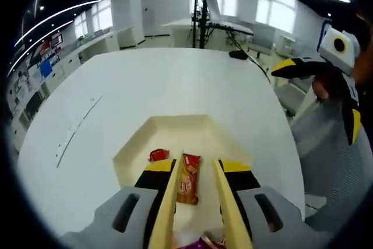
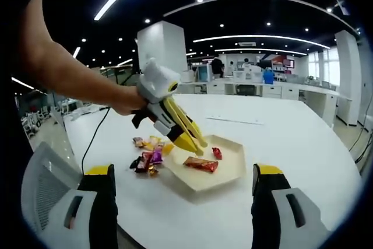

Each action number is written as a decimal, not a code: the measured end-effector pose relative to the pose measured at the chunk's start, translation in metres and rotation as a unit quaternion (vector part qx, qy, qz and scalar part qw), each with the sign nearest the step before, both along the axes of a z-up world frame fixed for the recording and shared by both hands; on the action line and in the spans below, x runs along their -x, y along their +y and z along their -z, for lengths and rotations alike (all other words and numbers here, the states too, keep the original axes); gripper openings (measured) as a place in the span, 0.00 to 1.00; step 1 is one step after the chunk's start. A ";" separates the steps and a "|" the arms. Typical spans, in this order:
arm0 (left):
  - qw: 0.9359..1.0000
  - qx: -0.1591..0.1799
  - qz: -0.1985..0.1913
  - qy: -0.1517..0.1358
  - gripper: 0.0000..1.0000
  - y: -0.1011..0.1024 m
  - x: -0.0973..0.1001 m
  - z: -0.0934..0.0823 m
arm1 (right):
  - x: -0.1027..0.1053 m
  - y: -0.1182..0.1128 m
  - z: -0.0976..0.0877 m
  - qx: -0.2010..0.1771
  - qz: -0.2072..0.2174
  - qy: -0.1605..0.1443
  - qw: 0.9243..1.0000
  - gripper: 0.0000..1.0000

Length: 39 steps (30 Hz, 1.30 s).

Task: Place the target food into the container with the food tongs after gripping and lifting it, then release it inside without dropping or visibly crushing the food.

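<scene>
The snack packet (image 1: 188, 186) in the tray (image 1: 175, 123) looks light and crinkly. Pinch its middle gently. The left gripper (image 1: 197, 170) fingers (image 1: 165, 202) hang apart, and the right gripper (image 2: 183, 188) fingers are wide open, holding nothing.

Table (image 1: 145, 80) looked smooth matt white; tray (image 2: 230, 170) matt cream, paper-like; snack wrappers (image 2: 201, 164) were glossy, crinkled plastic film.

White table (image 2: 303, 144): cream tray (image 2: 230, 170), pile of wrapped snacks (image 2: 147, 155) just beside it.
</scene>
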State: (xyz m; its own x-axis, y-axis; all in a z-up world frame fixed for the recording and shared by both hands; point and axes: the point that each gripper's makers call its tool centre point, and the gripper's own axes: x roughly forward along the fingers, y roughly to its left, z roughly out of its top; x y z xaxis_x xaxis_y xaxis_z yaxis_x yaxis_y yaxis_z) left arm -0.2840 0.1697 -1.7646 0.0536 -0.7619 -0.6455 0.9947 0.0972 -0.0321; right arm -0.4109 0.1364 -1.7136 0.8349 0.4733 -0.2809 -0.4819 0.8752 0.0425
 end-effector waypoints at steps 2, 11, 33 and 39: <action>1.000 0.002 0.004 -0.005 0.25 0.003 0.002 -0.006 | 0.000 0.001 0.001 0.001 -0.002 0.001 1.000 0.96; 0.999 0.044 -0.006 -0.020 0.25 0.011 0.002 -0.035 | 0.001 0.004 0.002 0.008 -0.011 0.004 1.000 0.95; 0.991 0.116 -0.061 -0.031 0.26 0.076 0.000 -0.086 | 0.003 0.010 0.005 0.015 -0.024 0.008 1.000 0.95; 0.989 0.114 -0.080 -0.040 0.26 0.105 0.003 -0.085 | 0.004 0.012 0.007 0.018 -0.029 0.010 0.999 0.95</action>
State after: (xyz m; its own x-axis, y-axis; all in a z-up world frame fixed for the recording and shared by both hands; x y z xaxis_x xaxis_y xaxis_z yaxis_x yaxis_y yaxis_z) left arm -0.2871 0.2743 -1.6801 0.2298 -0.8646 -0.4469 0.9674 0.2533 0.0073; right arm -0.4149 0.1488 -1.7201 0.8003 0.5096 -0.3160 -0.5310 0.8471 0.0212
